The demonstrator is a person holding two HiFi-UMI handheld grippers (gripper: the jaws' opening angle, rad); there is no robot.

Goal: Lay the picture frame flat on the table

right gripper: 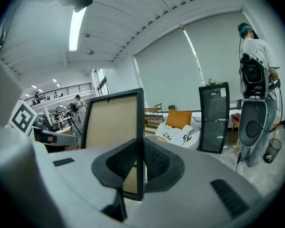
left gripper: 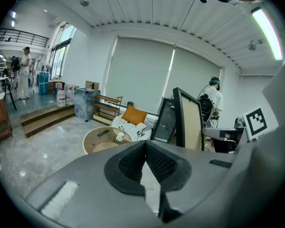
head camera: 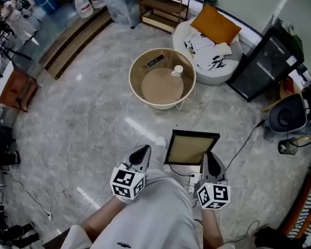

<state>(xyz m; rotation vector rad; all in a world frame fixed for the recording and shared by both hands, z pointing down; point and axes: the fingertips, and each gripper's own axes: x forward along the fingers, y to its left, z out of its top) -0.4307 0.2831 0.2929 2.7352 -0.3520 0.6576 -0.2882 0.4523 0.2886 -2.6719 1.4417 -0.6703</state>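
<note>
Right gripper (head camera: 211, 158), jaws on picture frame (head camera: 189, 148) edge; left gripper (head camera: 141, 152) alongside

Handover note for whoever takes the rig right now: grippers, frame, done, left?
Left gripper: shut, empty, beside the frame, not touching it.
Right gripper: shut on the frame's side edge.
Frame: roughly upright in the right gripper, over the floor in front of the person, short of the round table.
Table: holds a cup and a small dark item; the middle looks free.
Done: frame picked up.
Left: carry it to the table, tip it flat, likely clear of the cup, and release.
</note>
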